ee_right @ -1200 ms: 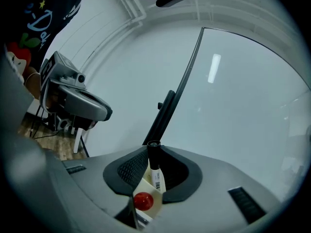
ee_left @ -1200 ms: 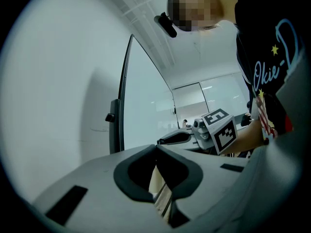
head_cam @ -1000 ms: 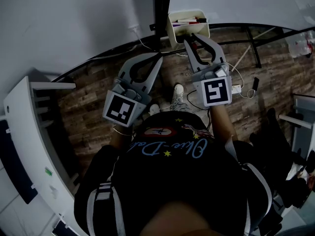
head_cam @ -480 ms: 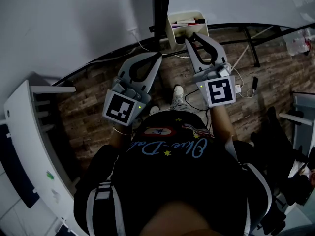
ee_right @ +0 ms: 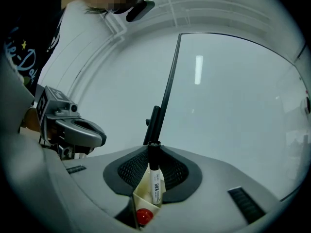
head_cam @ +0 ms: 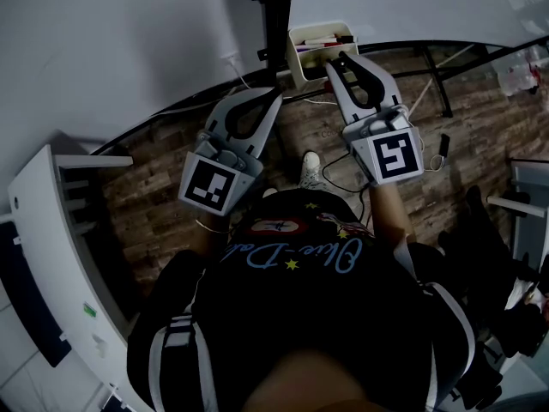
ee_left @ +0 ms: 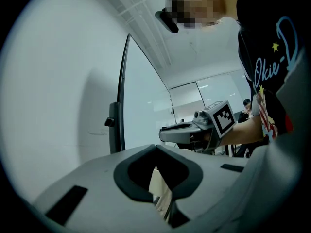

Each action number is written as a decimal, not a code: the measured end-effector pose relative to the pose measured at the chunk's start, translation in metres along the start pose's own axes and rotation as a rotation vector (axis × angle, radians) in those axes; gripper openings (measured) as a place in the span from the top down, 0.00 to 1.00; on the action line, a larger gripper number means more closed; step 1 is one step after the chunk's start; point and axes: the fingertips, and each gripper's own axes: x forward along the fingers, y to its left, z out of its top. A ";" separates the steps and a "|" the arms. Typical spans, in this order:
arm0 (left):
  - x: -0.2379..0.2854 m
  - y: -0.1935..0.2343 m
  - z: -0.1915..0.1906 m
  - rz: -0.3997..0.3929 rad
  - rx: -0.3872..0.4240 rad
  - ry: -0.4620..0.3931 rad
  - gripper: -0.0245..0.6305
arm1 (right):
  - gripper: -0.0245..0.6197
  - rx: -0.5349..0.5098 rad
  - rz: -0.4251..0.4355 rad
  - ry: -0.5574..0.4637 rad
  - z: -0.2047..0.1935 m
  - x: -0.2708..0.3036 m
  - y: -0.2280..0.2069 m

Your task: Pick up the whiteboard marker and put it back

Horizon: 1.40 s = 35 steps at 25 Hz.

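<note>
Pale wall [ee_right: 233, 106], black-capped white marker [ee_right: 155, 177]

A black T-shirt [head_cam: 326, 316] carries pale blue script and yellow stars.

Counted: 2 grippers seen, left gripper [head_cam: 273, 99] and right gripper [head_cam: 341, 58] | 1 black-capped marker [ee_right: 154, 178] | 1 red cap [ee_right: 142, 216] | 1 holder [head_cam: 302, 58]
</note>
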 end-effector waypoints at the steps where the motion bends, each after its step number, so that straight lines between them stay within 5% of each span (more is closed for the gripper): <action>1: 0.001 0.000 0.000 -0.002 -0.001 -0.001 0.94 | 0.84 0.005 0.003 -0.005 0.002 0.000 -0.001; 11: 0.012 -0.006 0.004 -0.021 0.011 0.005 0.94 | 0.84 0.062 0.045 -0.116 0.030 -0.008 0.001; 35: 0.032 -0.028 0.020 -0.078 0.040 -0.025 0.94 | 0.84 0.043 0.019 -0.113 0.047 -0.042 -0.007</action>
